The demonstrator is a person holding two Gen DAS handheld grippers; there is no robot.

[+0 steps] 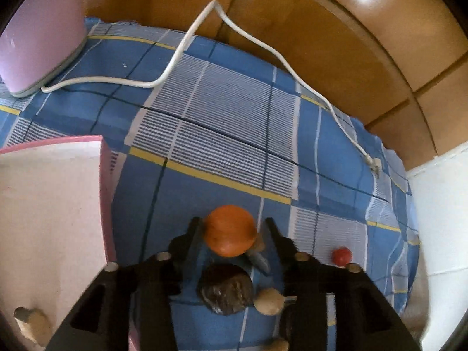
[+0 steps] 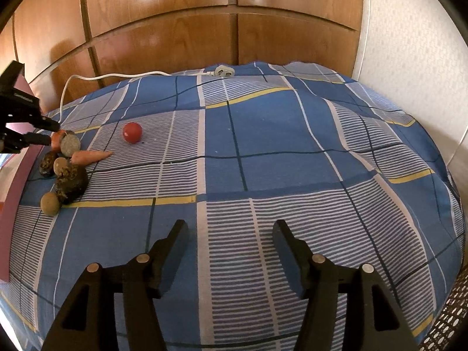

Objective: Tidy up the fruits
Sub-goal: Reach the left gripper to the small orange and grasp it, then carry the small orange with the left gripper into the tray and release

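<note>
My left gripper (image 1: 232, 225) is open, its jaws on either side of an orange round fruit (image 1: 229, 231) on the blue checked cloth (image 1: 222, 122). Below it lie a dark wrinkled fruit (image 1: 225, 291) and a small beige one (image 1: 269, 301). A small red ball fruit (image 1: 341, 256) lies to the right. In the right wrist view the left gripper (image 2: 51, 133) reaches into the pile at far left: a carrot (image 2: 89, 156), a dark lump (image 2: 70, 182), a tan fruit (image 2: 50, 203), and the red fruit (image 2: 132, 132). My right gripper (image 2: 231, 234) is open and empty over the cloth.
A pink-rimmed white box (image 1: 55, 204) stands left of the pile, with a beige fruit (image 1: 32, 323) in it. A lilac appliance (image 1: 41, 38) with a white cord (image 1: 201, 20) and plug (image 2: 223, 71) lies at the back. Wooden cabinet doors (image 2: 204, 29) stand behind.
</note>
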